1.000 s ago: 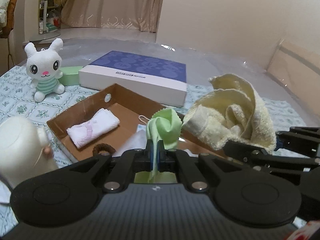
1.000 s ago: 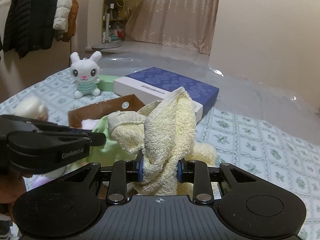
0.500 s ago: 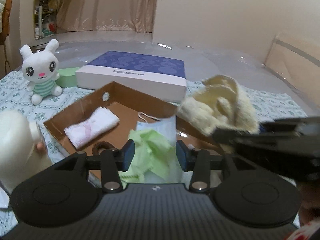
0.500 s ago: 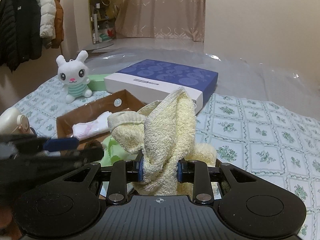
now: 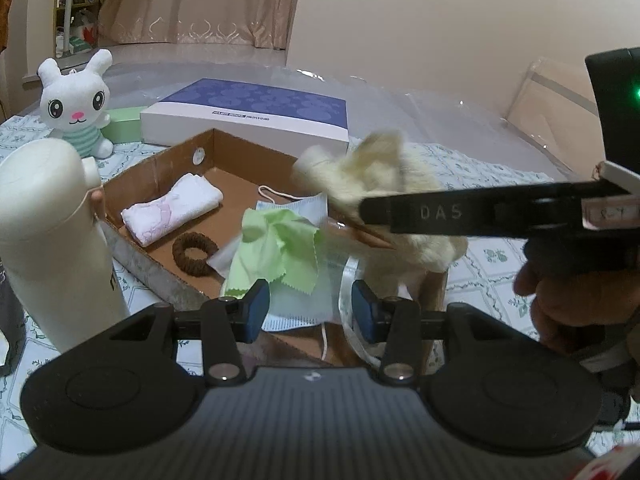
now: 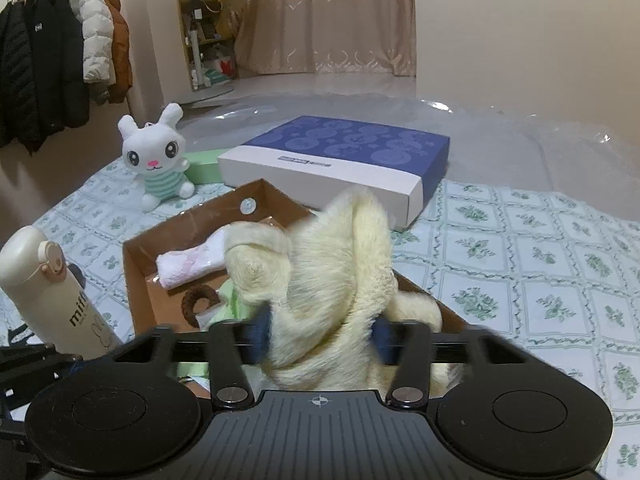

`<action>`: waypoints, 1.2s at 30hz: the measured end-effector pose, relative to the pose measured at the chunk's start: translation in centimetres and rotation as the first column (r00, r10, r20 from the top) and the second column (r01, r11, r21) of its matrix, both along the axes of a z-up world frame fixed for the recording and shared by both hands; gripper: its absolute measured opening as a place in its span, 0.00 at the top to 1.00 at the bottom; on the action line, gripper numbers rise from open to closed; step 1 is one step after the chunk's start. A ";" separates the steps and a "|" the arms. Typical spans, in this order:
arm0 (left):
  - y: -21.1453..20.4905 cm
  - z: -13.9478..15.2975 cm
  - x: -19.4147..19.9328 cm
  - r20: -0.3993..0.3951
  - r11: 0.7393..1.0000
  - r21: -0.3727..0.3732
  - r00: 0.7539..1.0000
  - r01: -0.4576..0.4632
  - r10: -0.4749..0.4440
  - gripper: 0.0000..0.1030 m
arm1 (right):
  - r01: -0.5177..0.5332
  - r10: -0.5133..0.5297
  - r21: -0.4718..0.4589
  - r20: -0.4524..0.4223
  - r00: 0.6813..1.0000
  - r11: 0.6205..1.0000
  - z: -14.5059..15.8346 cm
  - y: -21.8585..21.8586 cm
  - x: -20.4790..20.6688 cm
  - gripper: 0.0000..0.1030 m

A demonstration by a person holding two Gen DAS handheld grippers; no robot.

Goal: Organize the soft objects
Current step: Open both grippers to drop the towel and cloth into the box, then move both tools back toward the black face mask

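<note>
A shallow cardboard box (image 5: 160,168) (image 6: 188,228) lies on the bed. In it are a folded pink-white cloth (image 5: 172,208) (image 6: 188,264), a brown hair tie (image 5: 196,252) (image 6: 198,300), a blue face mask (image 5: 304,300) and a green cloth (image 5: 280,252) lying loose on the mask. My left gripper (image 5: 310,312) is open and empty, just short of the green cloth. My right gripper (image 6: 320,336) has its jaws spread wide around a cream-yellow towel (image 6: 332,280) (image 5: 384,184) over the box's right end. The picture there is blurred.
A cream bottle (image 5: 48,240) (image 6: 44,292) stands left of the box. A white rabbit plush (image 5: 78,104) (image 6: 158,156), a green box (image 6: 204,166) and a blue-topped flat box (image 5: 256,116) (image 6: 344,160) lie behind. Coats (image 6: 60,64) hang at far left.
My left gripper opened and dropped the green cloth onto the mask in the box, then drew back. My right gripper's jaws widened around the towel and it moved over the box.
</note>
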State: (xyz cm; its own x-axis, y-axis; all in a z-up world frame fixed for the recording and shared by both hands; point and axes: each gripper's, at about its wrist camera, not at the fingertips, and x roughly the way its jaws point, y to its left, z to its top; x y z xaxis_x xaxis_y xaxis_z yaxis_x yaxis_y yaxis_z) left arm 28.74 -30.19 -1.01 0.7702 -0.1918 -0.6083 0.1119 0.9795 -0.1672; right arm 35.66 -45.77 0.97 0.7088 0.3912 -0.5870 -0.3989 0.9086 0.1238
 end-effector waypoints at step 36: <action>-0.1 3.3 -12.9 0.040 0.970 0.028 0.970 0.240 -0.241 0.60 | 0.198 -0.201 -0.070 -0.036 0.979 0.978 2.9 -4.2 -19.8 0.31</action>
State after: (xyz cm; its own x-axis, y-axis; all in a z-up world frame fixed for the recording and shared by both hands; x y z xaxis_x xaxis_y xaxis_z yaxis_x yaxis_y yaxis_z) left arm 15.82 -30.30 2.29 0.7283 -0.3612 -0.5824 0.3514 0.9264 -0.1352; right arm 15.82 -50.02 3.90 0.7424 0.2041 -0.6381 -0.2043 0.9761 0.0745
